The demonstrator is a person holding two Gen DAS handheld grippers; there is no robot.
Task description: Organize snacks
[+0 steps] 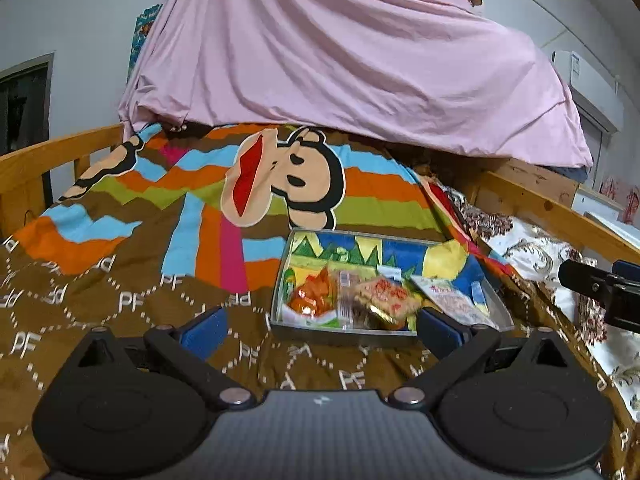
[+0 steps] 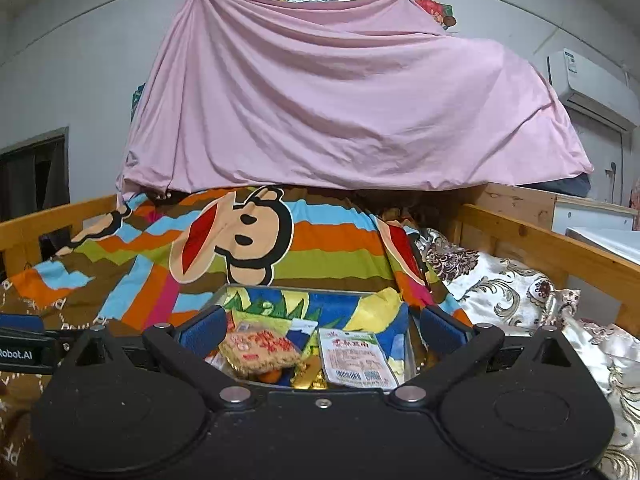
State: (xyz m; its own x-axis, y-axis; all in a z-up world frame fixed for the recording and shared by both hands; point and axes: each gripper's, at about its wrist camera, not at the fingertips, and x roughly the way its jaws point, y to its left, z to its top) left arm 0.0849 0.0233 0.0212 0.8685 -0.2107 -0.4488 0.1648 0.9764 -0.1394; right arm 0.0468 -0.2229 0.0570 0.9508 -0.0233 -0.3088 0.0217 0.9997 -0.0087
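A shallow grey tray (image 1: 496, 300) with a colourful printed floor lies on the bed and holds several snack packets. Among them are an orange packet (image 1: 316, 292), a red-and-tan cracker packet (image 1: 390, 296) and a white packet (image 1: 452, 300). My left gripper (image 1: 320, 330) is open just in front of the tray's near rim, with nothing between its blue pads. My right gripper (image 2: 320, 328) hovers open over the near part of the tray (image 2: 412, 344), above the cracker packet (image 2: 260, 346) and the white packet (image 2: 354, 354). The right gripper's body shows at the left wrist view's right edge (image 1: 600, 292).
The bed carries a brown quilt with a cartoon monkey (image 1: 288, 176). A floral pillow (image 2: 508, 292) lies to the right of the tray. Wooden rails (image 2: 560, 248) run along both sides. A pink sheet (image 1: 340, 60) hangs behind. An air conditioner (image 2: 588, 80) sits on the right wall.
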